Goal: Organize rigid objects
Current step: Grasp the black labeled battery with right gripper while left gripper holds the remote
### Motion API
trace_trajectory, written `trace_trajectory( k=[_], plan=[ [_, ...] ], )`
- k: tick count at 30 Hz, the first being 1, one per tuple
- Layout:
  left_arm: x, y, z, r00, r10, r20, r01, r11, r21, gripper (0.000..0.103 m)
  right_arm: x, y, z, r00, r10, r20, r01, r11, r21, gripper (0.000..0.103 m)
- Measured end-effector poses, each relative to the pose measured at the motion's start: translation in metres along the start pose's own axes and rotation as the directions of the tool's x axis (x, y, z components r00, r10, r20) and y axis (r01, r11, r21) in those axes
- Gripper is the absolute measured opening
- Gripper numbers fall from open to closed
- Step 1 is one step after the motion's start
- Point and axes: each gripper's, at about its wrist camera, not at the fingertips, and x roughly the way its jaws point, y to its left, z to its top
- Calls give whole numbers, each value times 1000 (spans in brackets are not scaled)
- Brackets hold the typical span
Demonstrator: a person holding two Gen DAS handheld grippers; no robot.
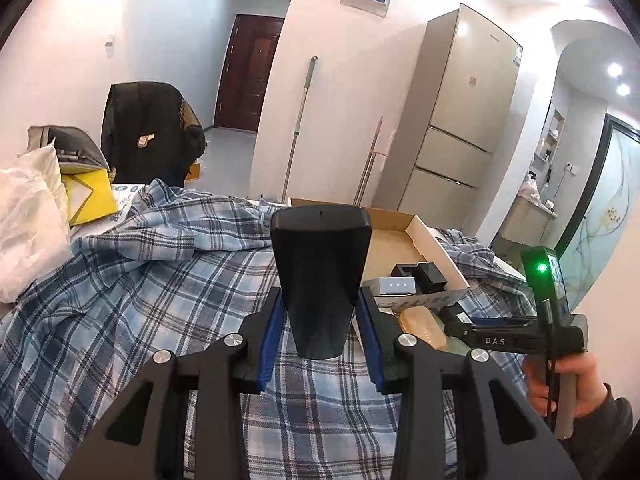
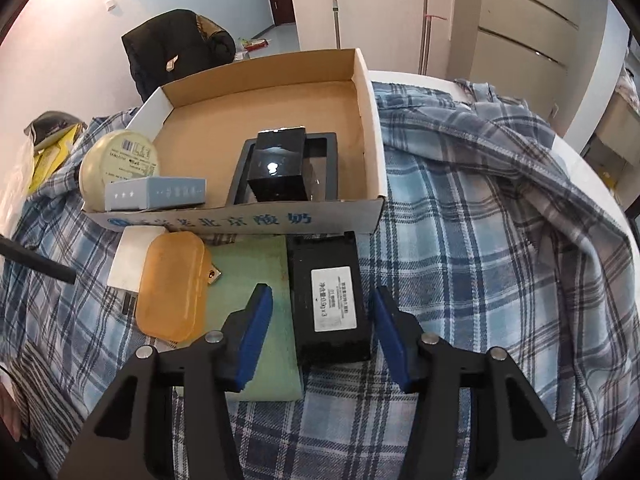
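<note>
My left gripper (image 1: 320,312) is shut on a long black block (image 1: 320,268) and holds it upright above the plaid cloth. My right gripper (image 2: 322,312) is open, its fingers either side of a black box with a white label (image 2: 328,296) that lies on the cloth. The cardboard box (image 2: 372,128) behind it holds a black cube (image 2: 278,168) on a dark frame. A blue-grey small box (image 2: 160,192) and a cream round tin (image 2: 118,164) sit at its left corner. An amber case (image 2: 172,284) lies on a green sheet (image 2: 248,260).
The plaid cloth (image 1: 140,280) covers the table. A white plastic bag (image 1: 28,224) and a yellow item (image 1: 88,196) lie at the far left. A black chair (image 1: 148,128), a mop (image 1: 298,128) and a fridge (image 1: 460,120) stand behind. A white block (image 2: 134,256) lies under the amber case.
</note>
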Motion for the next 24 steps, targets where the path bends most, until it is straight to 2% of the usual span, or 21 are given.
trace_trajectory(
  k=[3,8,10,12,15,20,24],
  plan=[
    [0,0,0,1000,6,0,-6,1000,2,38,-3,-4,-1,999,-41,3,41,999,-18,33],
    [0,2,1,1000,-2,-3,2,1000,-1,38,-2,3,-4,995,-103,12,103,991,-86,33],
    [0,1,1,1000,2,-4,-2,1000,1,38,-1,8,-4,995,-99,16,100,990,-96,40],
    [1,1,1,1000,4,-7,-4,1000,6,38,0,7,-3,995,-99,19,101,990,-94,40],
    [2,0,0,1000,4,-10,-4,1000,12,38,-1,1,-3,996,-82,20,83,994,-73,32],
    [3,0,0,1000,1,-8,-1,1000,14,38,-2,6,-5,994,-105,37,108,990,-91,32],
    [2,1,1,1000,0,-3,0,1000,10,38,-11,1,-6,998,-44,44,47,997,-56,32]
  ],
)
